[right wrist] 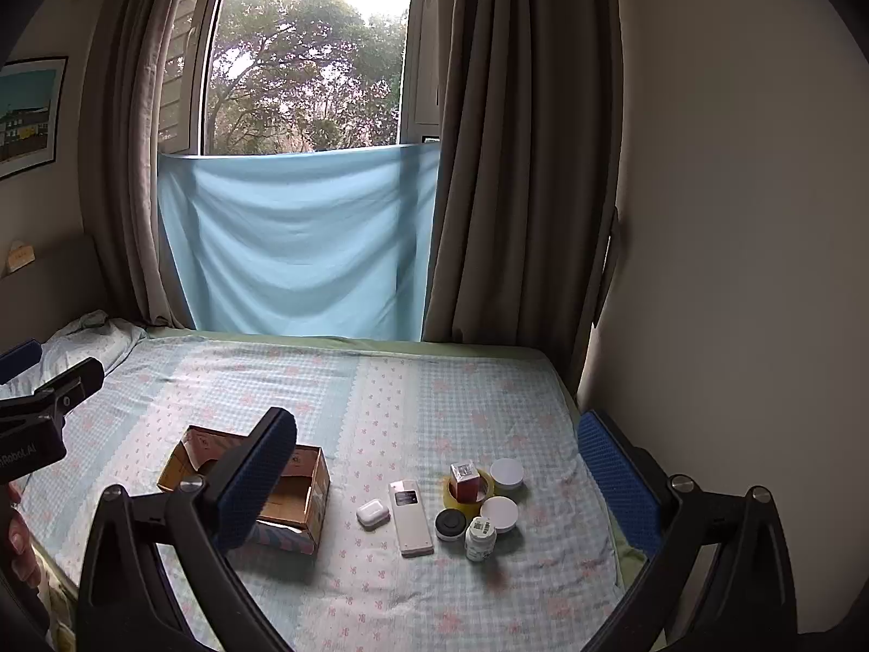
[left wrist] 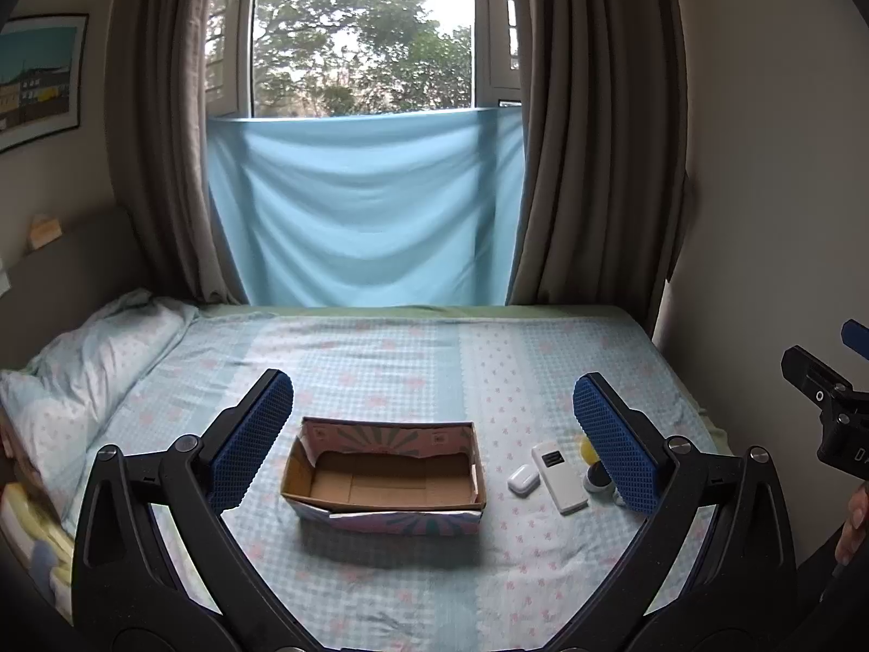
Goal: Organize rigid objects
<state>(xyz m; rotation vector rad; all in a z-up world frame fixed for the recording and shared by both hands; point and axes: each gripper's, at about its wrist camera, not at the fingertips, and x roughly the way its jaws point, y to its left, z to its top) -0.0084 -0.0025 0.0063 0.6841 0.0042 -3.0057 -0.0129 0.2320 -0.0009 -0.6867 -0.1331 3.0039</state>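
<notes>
Cardboard box (left wrist: 383, 475) sits open and empty on the bed (right wrist: 380, 380), with the loose items grouped just to its right. From the box outward: white earbud case (right wrist: 372, 513), white remote (right wrist: 411, 516), black round lid (right wrist: 450, 523), white bottle (right wrist: 480, 538), two white round jars (right wrist: 507, 474), and a tape roll (right wrist: 470, 490) with a small red box standing in it. Left claw (left wrist: 434, 434) spread wide, holding nothing, hovering over the box. Right claw (right wrist: 434, 489) likewise spread and empty, above the items. Judgement: nothing packed yet. Start with the earbud case, nearest the box; close across its short sides, lift clear of the remote, and set it in a box corner.
</notes>
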